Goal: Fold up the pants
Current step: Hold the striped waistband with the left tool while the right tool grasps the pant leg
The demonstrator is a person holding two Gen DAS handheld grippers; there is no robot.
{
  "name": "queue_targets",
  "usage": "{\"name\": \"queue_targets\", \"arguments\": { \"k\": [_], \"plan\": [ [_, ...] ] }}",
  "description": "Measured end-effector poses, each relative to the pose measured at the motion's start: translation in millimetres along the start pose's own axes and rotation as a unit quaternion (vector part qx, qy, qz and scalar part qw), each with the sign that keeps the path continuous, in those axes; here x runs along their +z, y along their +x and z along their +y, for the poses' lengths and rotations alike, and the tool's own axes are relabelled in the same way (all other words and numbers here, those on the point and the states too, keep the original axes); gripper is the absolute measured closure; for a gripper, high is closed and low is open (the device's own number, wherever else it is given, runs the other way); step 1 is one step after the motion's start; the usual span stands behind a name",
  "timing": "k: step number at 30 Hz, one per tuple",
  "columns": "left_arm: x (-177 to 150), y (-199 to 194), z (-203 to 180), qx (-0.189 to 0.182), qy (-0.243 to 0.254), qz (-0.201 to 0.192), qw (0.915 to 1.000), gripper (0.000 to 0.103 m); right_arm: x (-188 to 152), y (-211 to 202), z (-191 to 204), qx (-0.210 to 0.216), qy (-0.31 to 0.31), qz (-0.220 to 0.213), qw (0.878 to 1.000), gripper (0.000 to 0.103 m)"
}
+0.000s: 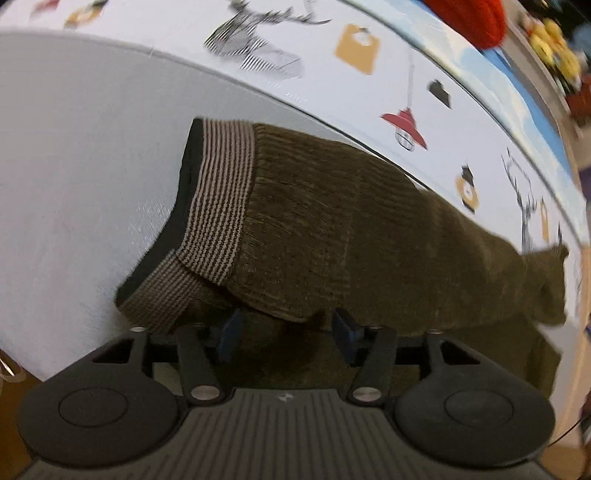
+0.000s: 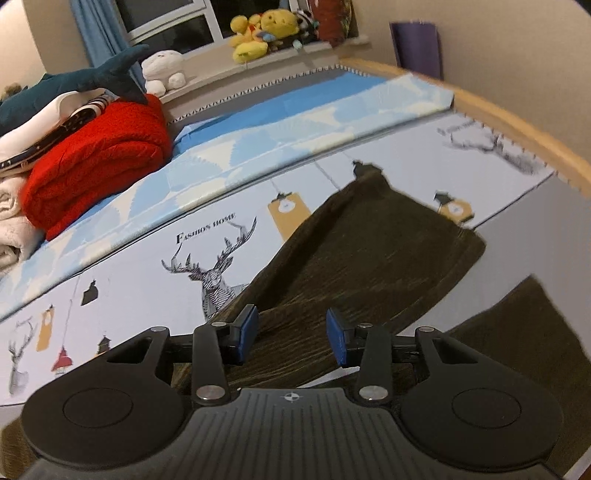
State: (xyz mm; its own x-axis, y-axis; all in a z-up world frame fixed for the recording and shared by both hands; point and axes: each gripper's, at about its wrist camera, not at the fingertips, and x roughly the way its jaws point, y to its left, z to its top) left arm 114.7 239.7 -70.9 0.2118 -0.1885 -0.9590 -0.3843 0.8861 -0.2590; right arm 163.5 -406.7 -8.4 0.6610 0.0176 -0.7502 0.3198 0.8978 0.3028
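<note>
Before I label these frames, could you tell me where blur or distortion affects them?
Left wrist view: fisheye bends the printed sheet edge; the pants smear at right. Right wrist view: sharper centre, pants edges and far deer print blurred.

A red knitted blanket (image 2: 99, 158) lies folded at far left, a dark blue plush shark (image 2: 74, 79) draped above it. Yellow plush toys (image 2: 262, 31) crowd the windowsill (blurred). The near sheet (image 2: 129, 280) shows printed deer and lanterns.
</note>
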Motion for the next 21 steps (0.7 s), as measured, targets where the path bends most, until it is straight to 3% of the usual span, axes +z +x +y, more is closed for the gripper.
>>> {"name": "queue_targets", "arguments": {
  "k": [4,8,10,12,16,21],
  "plan": [
    [10.8,9.1,3.6,0.009,-0.023,0.009,0.9997,0.035,0.5,9.4,9.3,-0.003,-0.013,0.007,1.0,0.06],
    [20.8,4.2,-4.1,0.011,-0.025,-0.008,0.9996,0.037,1.9,20.4,17.1,0.001,-0.018,0.017,1.0,0.06],
    [23.6,-3.5,-2.1,0.029,-0.035,-0.035,0.9984,0.062,3.2,25.6,20.1,0.001,-0.022,0.019,1.0,0.06],
    [26.3,-16.1,-0.7,0.038,-0.039,-0.073,0.9958,0.07,5.0,32.3,22.2,-0.001,-0.027,0.021,0.999,0.06],
    [30.4,-31.3,-1.4,0.025,-0.041,-0.112,0.9926,0.071,7.8,47.7,21.1,-0.01,-0.026,0.028,0.999,0.06],
    [35.1,-20.5,4.5,0.017,-0.061,-0.081,0.9947,0.067,10.7,68.8,14.7,-0.018,-0.003,0.039,0.999,0.06]
  ]
}}
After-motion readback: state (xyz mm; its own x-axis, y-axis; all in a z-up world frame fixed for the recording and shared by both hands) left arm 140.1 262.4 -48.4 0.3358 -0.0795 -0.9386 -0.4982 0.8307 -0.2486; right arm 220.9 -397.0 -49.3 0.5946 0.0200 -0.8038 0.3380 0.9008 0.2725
